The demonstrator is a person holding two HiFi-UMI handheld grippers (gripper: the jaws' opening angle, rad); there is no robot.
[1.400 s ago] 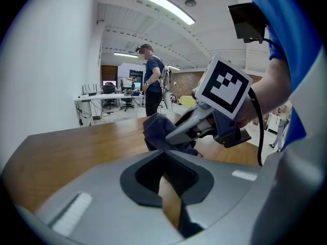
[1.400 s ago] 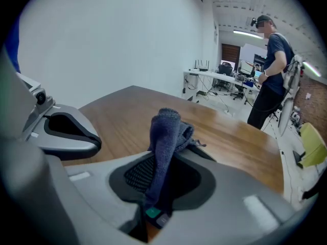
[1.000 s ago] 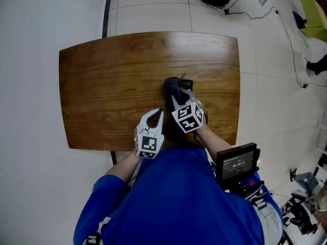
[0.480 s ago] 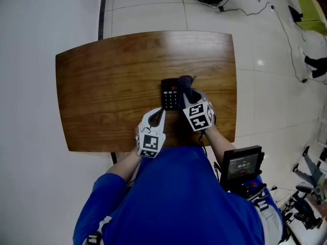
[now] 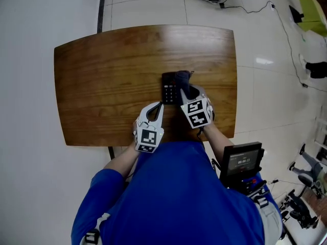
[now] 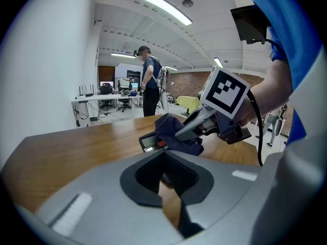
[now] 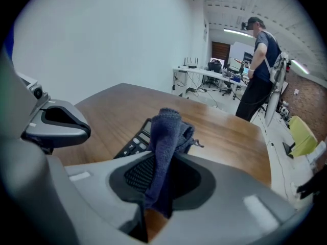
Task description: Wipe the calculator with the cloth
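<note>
A black calculator [image 5: 169, 92] lies on the wooden table [image 5: 102, 75], right of centre and near the front edge. My right gripper [image 5: 185, 90] is shut on a dark blue cloth [image 5: 183, 78], which rests on the calculator's right side and top. In the right gripper view the cloth [image 7: 166, 134] hangs bunched between the jaws, with the calculator [image 7: 134, 141] keys just beyond. My left gripper [image 5: 157, 109] hovers shut and empty near the calculator's lower left corner. In the left gripper view, the cloth [image 6: 173, 130] covers most of the calculator [image 6: 148, 142].
The table's front edge [image 5: 153, 139] runs just under both grippers. A small screen device [image 5: 238, 163] hangs at the person's right side. Cables [image 5: 286, 29] trail over the tiled floor. A person [image 7: 259, 60] stands by desks far behind the table.
My right gripper has slid to the right across the calculator with the cloth, uncovering the keypad. The left gripper has stayed where it was.
</note>
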